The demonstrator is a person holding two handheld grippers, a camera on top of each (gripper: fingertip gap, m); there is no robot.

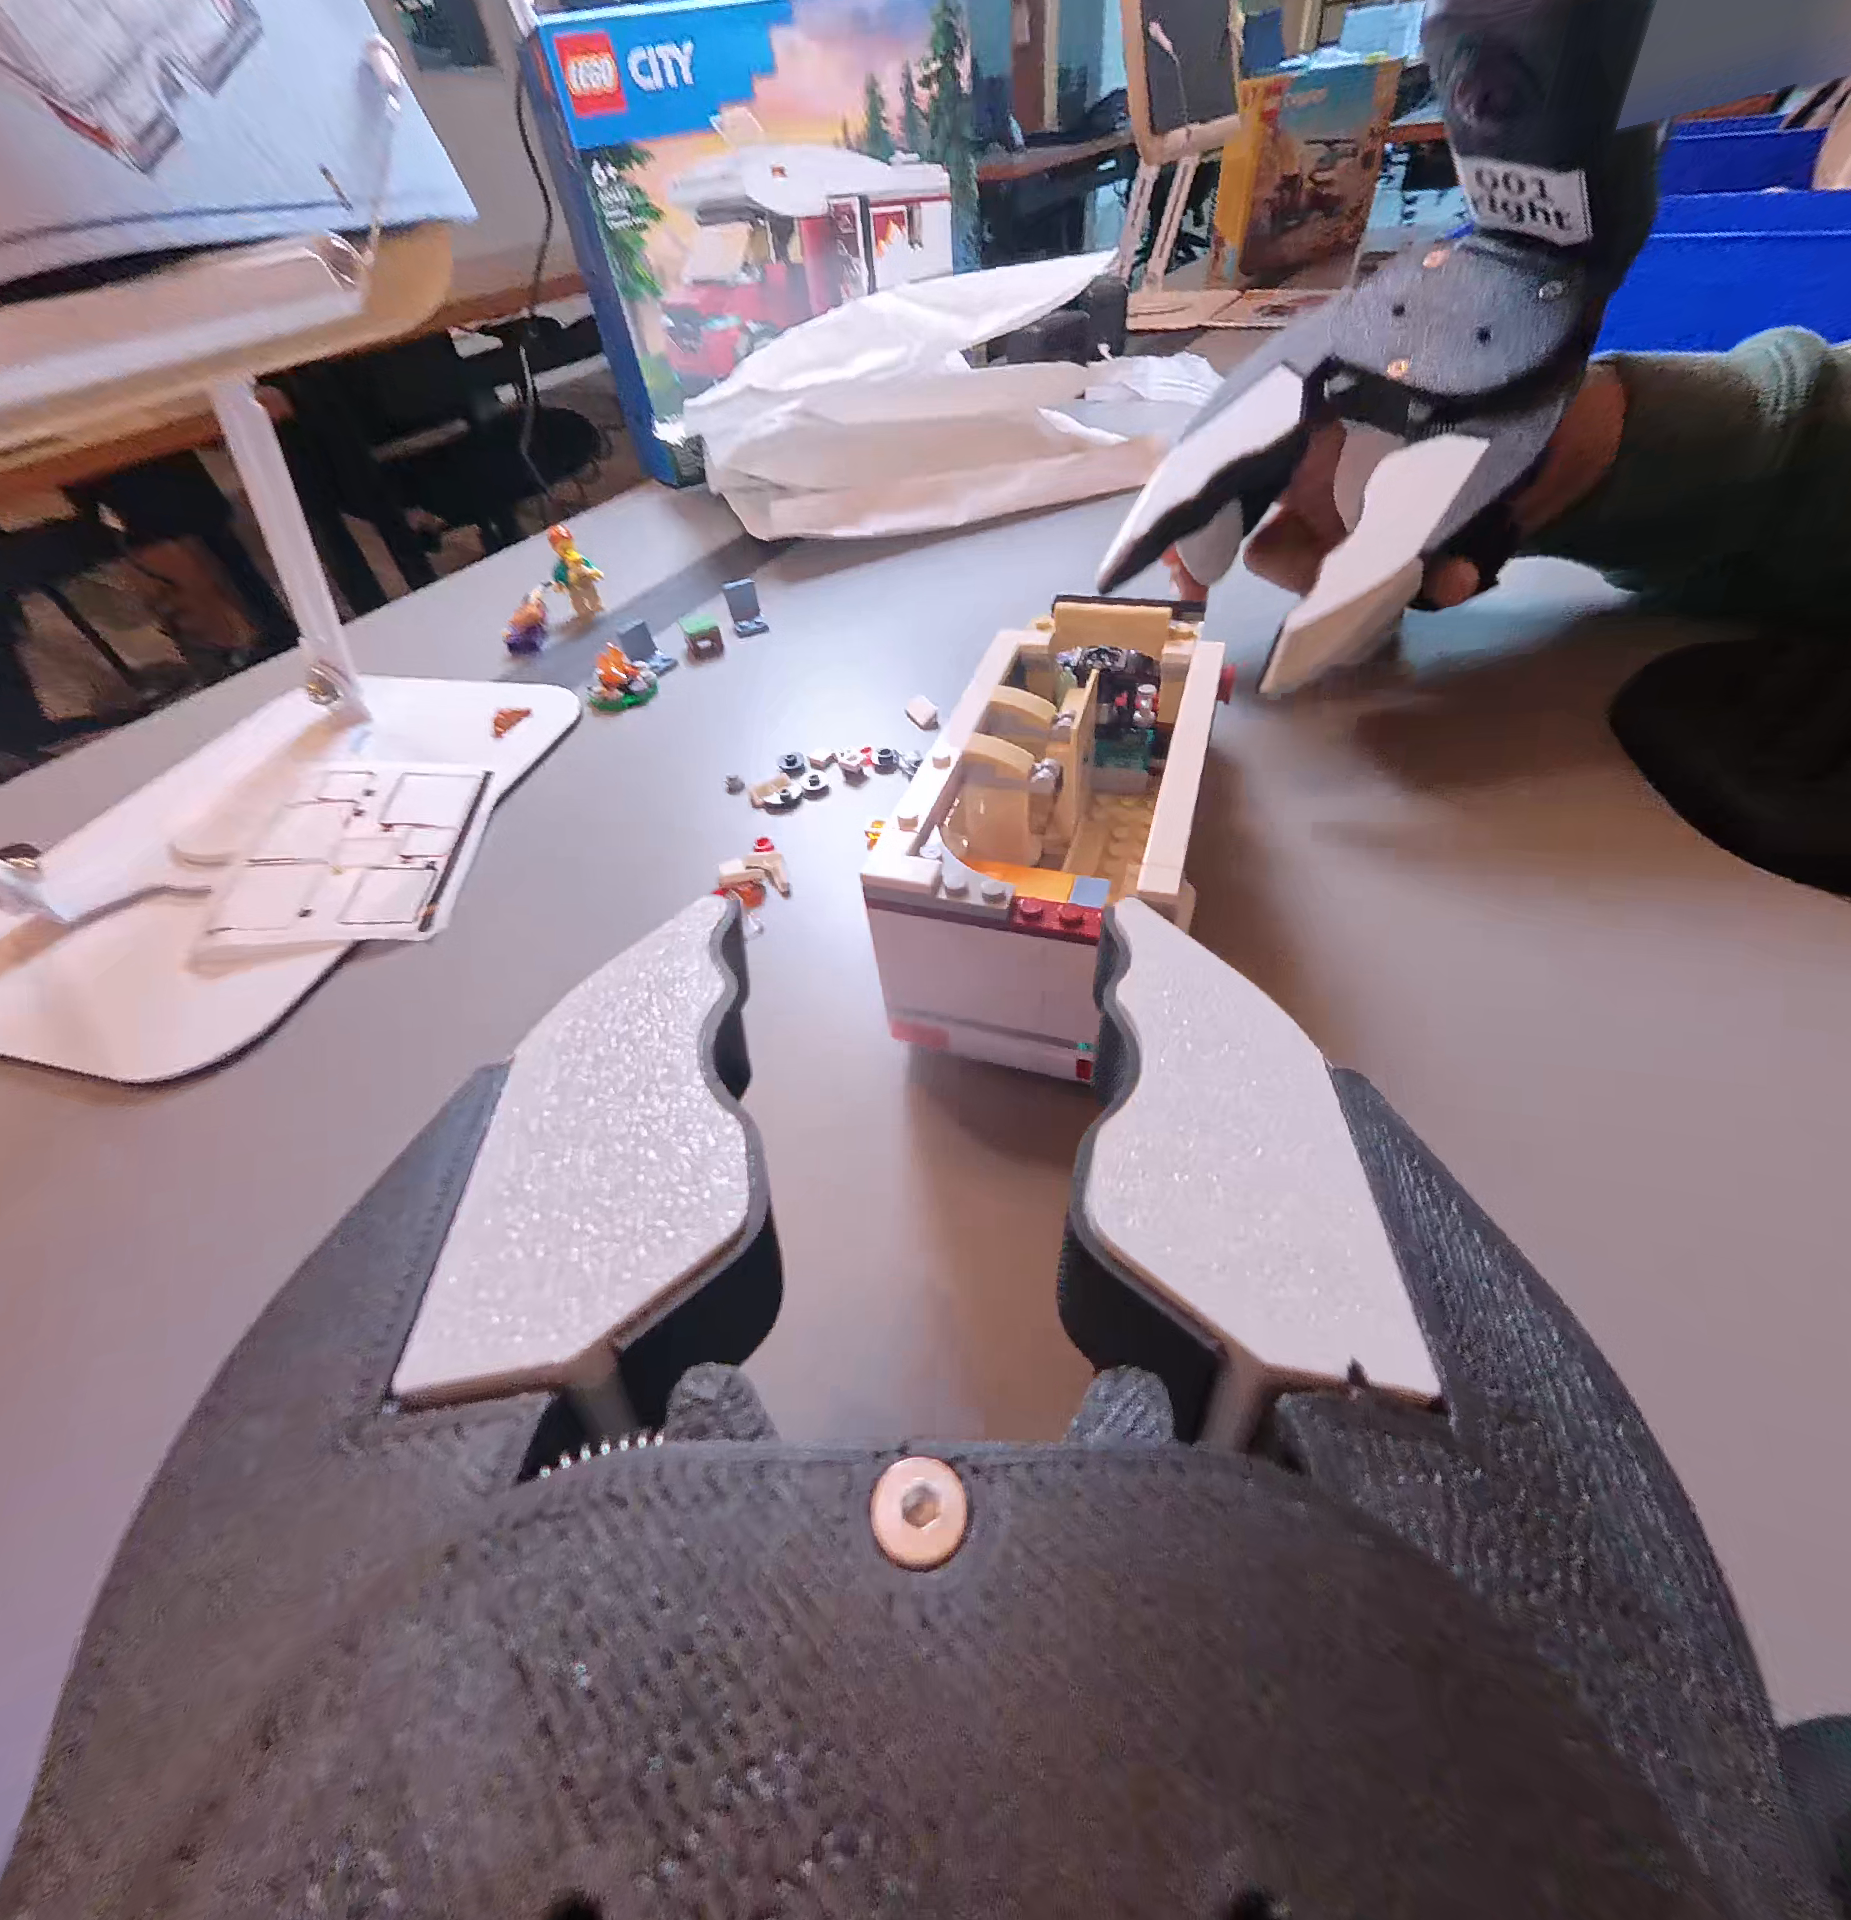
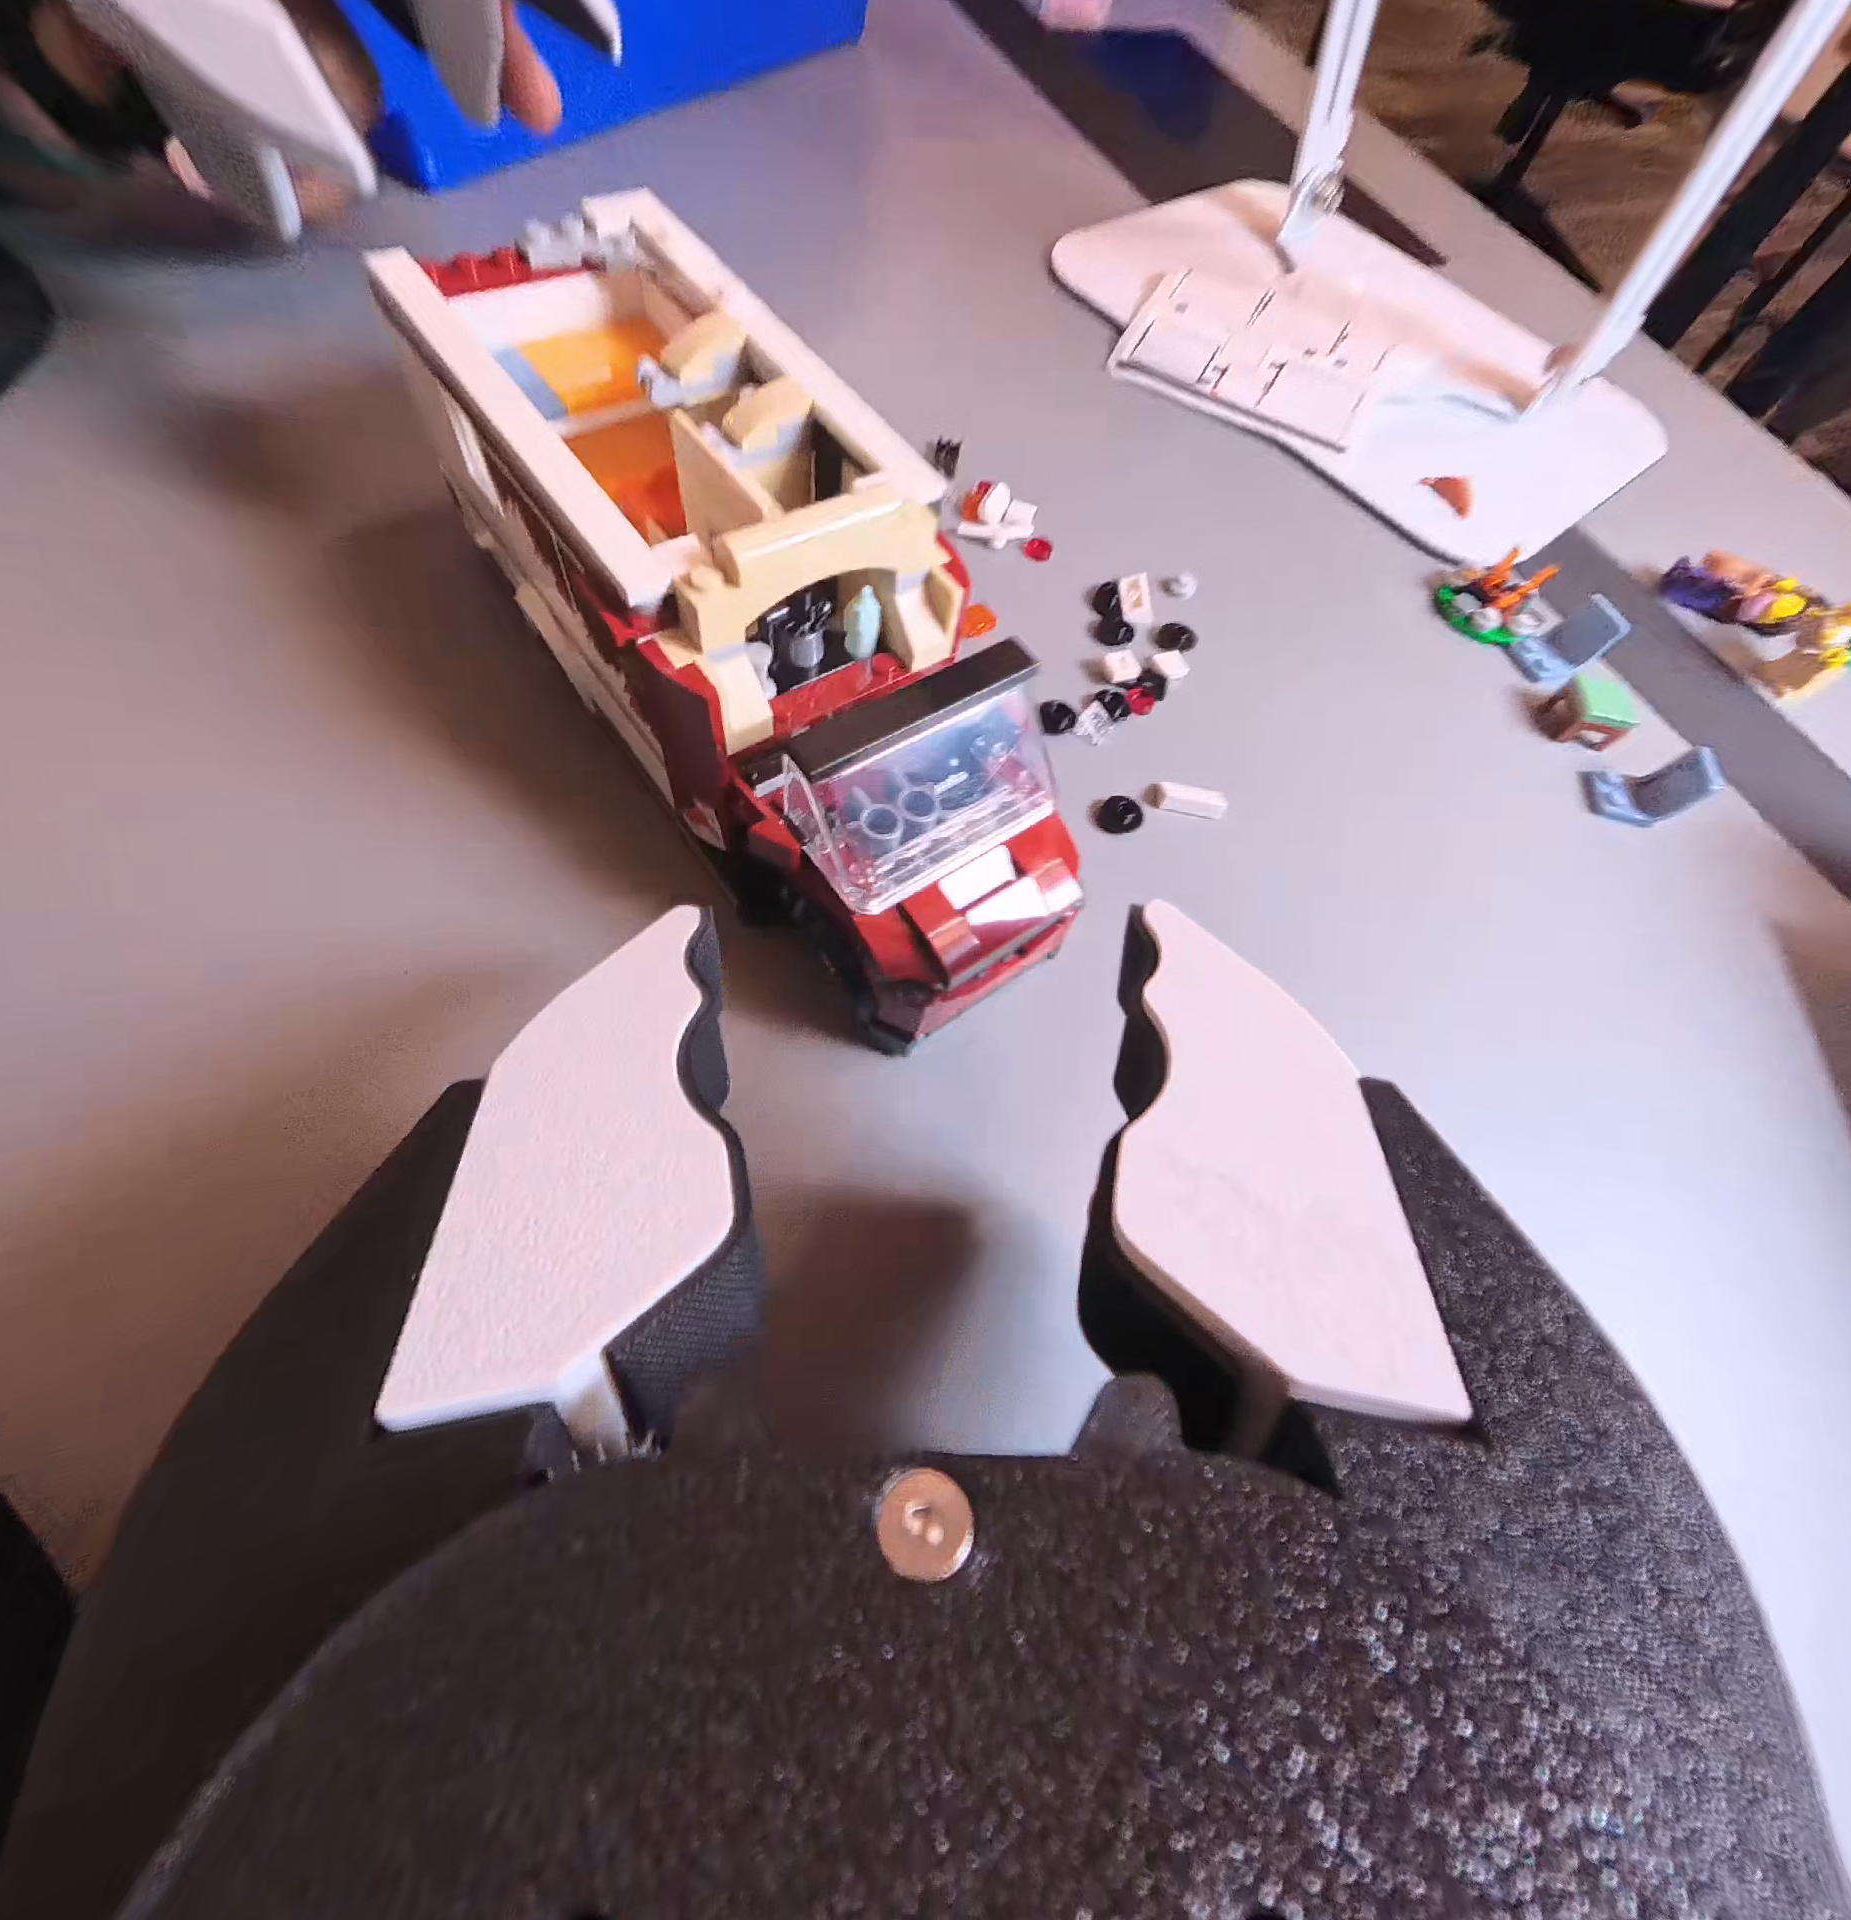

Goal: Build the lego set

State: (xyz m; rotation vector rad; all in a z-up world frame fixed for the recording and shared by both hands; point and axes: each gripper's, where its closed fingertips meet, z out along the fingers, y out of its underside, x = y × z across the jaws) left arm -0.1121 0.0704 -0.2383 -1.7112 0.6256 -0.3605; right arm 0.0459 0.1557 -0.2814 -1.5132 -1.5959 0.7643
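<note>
A toy brick camper van (image 1: pixel 994 966), white and dark red with its roof off, stands on the grey table (image 1: pixel 1472 1091). My left gripper (image 1: pixel 926 920) is open at the van's white rear end. Its right fingertip (image 1: pixel 1129 935) is at the rear corner, and its left fingertip stands clear of the van. In the right wrist view the van's dark red cab (image 2: pixel 962 914) with a clear windshield points at my right gripper (image 2: pixel 923 920), which is open with neither pad touching it. The right gripper also shows in the left wrist view (image 1: pixel 1191 634), just beyond the van's far end.
Small loose bricks (image 1: pixel 827 769) lie left of the van, with minifigures and small builds (image 1: pixel 609 644) farther off. A white stand base with a sheet (image 1: pixel 277 831) is at the left. A toy box (image 1: pixel 755 208), a white paper bag (image 1: pixel 900 416) and blue bins (image 1: pixel 1752 239) stand behind.
</note>
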